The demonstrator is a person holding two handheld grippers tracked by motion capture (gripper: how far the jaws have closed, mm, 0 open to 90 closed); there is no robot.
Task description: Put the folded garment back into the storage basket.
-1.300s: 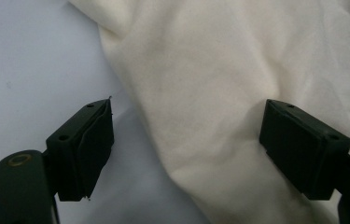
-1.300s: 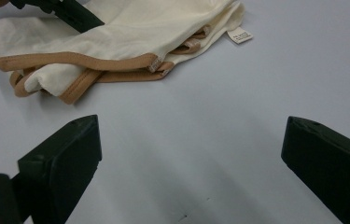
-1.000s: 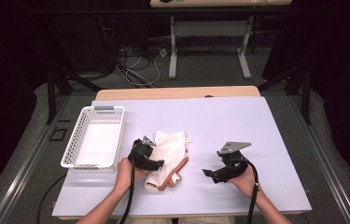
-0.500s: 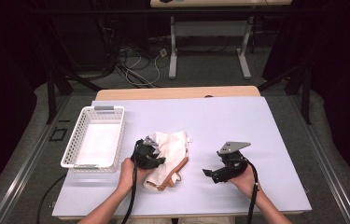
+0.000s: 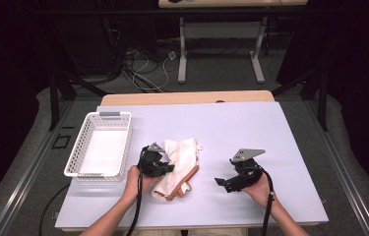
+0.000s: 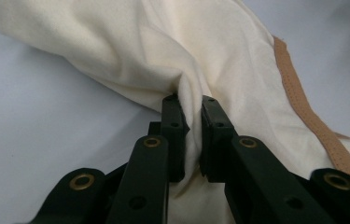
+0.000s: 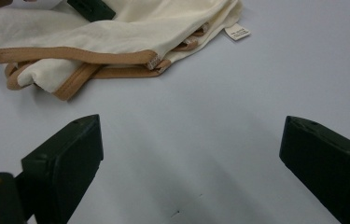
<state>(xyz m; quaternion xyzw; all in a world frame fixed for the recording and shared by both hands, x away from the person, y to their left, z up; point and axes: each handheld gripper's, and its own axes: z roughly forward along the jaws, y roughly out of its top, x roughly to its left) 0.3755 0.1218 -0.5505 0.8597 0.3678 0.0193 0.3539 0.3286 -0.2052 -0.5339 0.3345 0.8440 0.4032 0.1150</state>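
L gripper (image 5: 165, 164) pinching cream garment (image 5: 179, 167), mid-frame on table (image 5: 251, 128).
Jaws just closed on a cloth fold; R gripper (image 5: 221, 183) lower right, jaws wide apart, nothing between; basket (image 5: 81, 147) at left.

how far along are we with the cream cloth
Done: the left gripper has just closed on a fold of the cream cloth. In hand: that pinch, with the cloth lying crumpled on the table. Left: the right gripper hangs open beside it, and the white basket holds nothing.
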